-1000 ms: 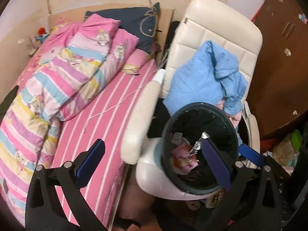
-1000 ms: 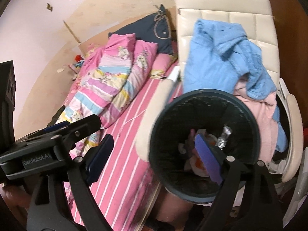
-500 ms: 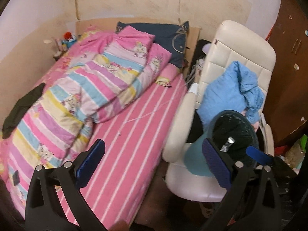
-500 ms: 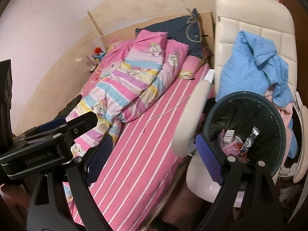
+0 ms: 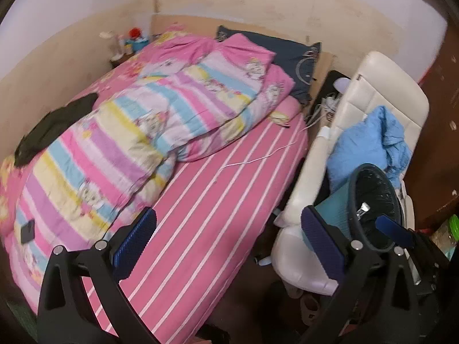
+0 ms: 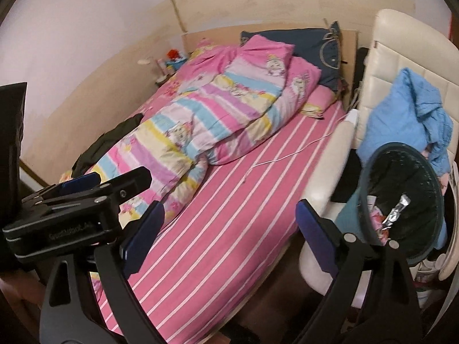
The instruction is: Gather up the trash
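Note:
A teal trash bin (image 5: pixel 338 209) with a black liner stands in front of the white chair (image 5: pixel 381 86), at the right in both views. In the right wrist view the bin (image 6: pixel 348 212) holds a silver wrapper (image 6: pixel 397 212) and pink wrappers (image 6: pixel 375 220). My left gripper (image 5: pixel 229 218) is open and holds nothing; it hangs over the bed's striped sheet (image 5: pixel 218 209), left of the bin. My right gripper (image 6: pixel 229 209) is open too, with its right finger next to the bin's rim. The left gripper's body (image 6: pixel 71 215) shows at the left of the right wrist view.
A bed fills the middle, with a rolled pink quilt (image 5: pixel 149 120), a dark pillow (image 5: pixel 289 54), a dark garment (image 5: pixel 54 126), a phone (image 5: pixel 27 230) and a white cable (image 5: pixel 258 157). Blue clothing (image 5: pixel 370 140) lies on the chair. A brown cabinet (image 5: pixel 441 132) stands at the right.
Both views have pulled back from the bin and swung left over the bed. The bin has slid from the centre to the right edge. Both grippers stay open.

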Motion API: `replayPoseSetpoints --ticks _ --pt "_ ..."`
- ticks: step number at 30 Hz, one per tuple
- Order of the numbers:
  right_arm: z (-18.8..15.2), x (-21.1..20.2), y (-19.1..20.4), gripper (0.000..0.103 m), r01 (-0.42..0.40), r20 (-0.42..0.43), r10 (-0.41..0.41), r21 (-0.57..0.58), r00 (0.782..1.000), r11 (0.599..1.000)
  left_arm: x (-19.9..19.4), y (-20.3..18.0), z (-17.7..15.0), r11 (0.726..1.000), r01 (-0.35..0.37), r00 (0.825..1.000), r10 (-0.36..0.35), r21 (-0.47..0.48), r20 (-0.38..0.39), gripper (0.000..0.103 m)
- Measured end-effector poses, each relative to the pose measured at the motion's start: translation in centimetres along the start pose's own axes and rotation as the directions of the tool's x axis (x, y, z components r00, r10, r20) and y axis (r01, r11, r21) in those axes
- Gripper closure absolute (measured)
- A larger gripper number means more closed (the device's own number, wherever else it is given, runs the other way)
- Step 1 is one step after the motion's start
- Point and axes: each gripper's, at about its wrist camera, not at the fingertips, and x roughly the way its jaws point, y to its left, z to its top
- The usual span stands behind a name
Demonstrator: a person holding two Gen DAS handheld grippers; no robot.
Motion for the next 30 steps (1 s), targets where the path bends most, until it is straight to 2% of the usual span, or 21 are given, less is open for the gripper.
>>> replayPoseSetpoints --ticks 10,17,30 --pt "-3.9 2.9 9.4 0.011 -0.079 -0.052 0.075 -0.067 0.996 0.995 -1.4 10.6 -4.4 0.988 -0.074 0.997 0.069 -0.132 -0.046 0.005" --pt "-5.8 4.2 14.5 0.011 -0.116 -0.076 0.109 -0.107 0.991 0.987 -3.1 16.2 -6.8 0.973 -0.124 0.992 0.119 -0.195 -0.038 0.005" --pt "-6.5 4.9 18.5 0.011 -0.129 -0.092 0.116 -0.15 0.989 0.98 -4.0 20.0 -8.1 0.965 -0.105 0.994 0.099 -0.241 -0.039 0.005"
